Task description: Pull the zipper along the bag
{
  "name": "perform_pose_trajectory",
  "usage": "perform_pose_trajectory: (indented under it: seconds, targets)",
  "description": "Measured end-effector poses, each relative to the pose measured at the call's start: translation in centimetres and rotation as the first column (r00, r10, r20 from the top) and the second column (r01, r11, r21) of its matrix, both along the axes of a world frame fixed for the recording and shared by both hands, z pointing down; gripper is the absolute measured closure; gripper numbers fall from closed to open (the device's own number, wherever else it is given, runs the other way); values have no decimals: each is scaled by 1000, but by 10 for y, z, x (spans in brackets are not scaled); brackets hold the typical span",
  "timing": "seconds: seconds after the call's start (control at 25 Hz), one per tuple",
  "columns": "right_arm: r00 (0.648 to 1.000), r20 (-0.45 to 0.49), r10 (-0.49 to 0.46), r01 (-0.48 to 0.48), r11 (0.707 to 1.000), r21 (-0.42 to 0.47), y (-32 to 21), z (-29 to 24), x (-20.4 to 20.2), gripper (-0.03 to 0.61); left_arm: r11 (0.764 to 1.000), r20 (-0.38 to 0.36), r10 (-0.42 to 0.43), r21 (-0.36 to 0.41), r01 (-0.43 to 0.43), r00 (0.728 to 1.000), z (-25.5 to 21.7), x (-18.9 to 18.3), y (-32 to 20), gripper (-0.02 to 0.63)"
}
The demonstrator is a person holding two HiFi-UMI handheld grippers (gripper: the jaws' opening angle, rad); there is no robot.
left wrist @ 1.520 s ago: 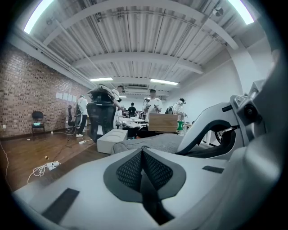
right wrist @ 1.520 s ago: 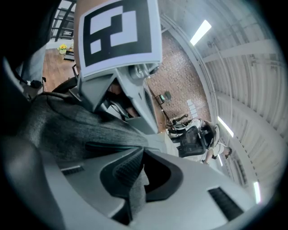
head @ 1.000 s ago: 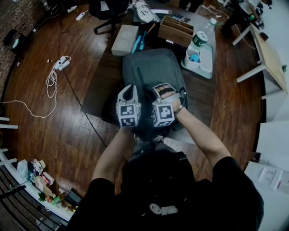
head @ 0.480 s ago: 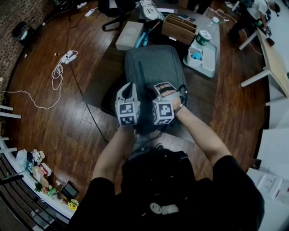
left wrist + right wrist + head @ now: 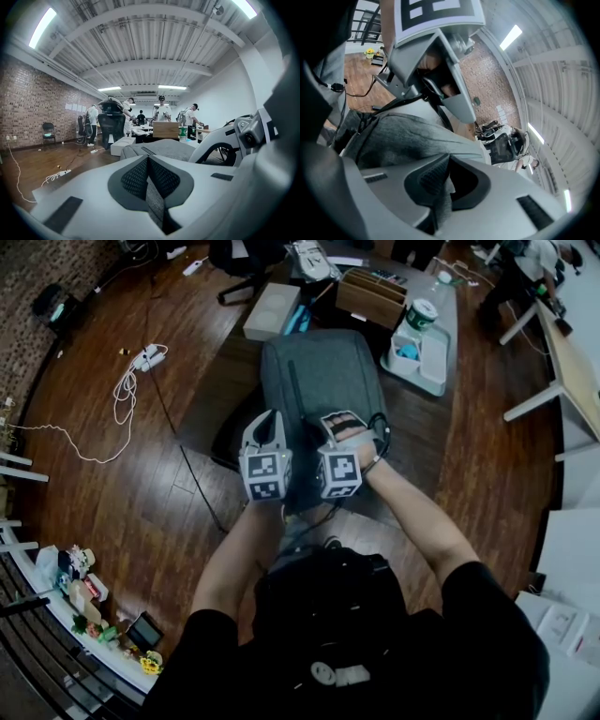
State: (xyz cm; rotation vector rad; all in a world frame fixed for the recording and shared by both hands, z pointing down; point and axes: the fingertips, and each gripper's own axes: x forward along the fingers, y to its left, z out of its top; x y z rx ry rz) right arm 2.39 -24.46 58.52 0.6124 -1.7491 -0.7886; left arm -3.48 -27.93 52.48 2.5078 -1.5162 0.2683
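Note:
A grey backpack [image 5: 319, 376] lies flat on a dark table [image 5: 211, 399], with a dark zipper line [image 5: 292, 390] running along its top. Both grippers sit side by side at the bag's near end. My left gripper [image 5: 272, 420] is shut; in the left gripper view its pads [image 5: 136, 178] pinch a strip of grey bag fabric, and the bag [image 5: 164, 147] stretches away beyond the jaws. My right gripper [image 5: 335, 427] is also shut. Grey bag fabric [image 5: 440, 199] shows between its pads. The left gripper's body [image 5: 436, 61] looms close above the bag [image 5: 408, 136] there. No zipper pull is visible.
A white tray [image 5: 433, 357] with a green-labelled bottle [image 5: 422, 315] stands at the bag's far right. A wooden box [image 5: 370, 296] and a white box [image 5: 272, 310] lie beyond it. A power strip with cable [image 5: 141, 357] lies on the floor. Several people and an office chair [image 5: 111, 124] stand far off.
Both grippers have shifted slightly along the bag's near end, still side by side. Their jaws have stayed shut. The head view has drifted a little.

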Motion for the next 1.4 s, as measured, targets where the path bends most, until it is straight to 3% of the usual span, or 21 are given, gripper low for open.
perform_pose_trajectory:
  seconds: [0.44, 0.64, 0.96, 1.16, 1.4]
  targets:
    - [1000, -16, 7, -7, 1000, -5, 6, 1, 3, 560, 1000, 20, -9, 27, 8, 1000, -10, -3, 18, 615]
    - [1000, -30, 10, -7, 996, 87, 13, 0, 4, 535, 999, 14, -32, 37, 31, 999, -18, -4, 32, 615]
    - [1000, -8, -16, 17, 999, 45, 58, 10, 16, 515, 998, 18, -40, 40, 39, 999, -16, 1, 62, 615]
    - [990, 139, 3, -9, 999, 42, 91, -17, 21, 522, 998, 17, -30, 61, 28, 999, -24, 15, 89, 615]
    - [920, 391, 27, -46, 998, 39, 119, -71, 19, 560, 995, 1, -21, 102, 21, 1000, -43, 31, 119, 615]
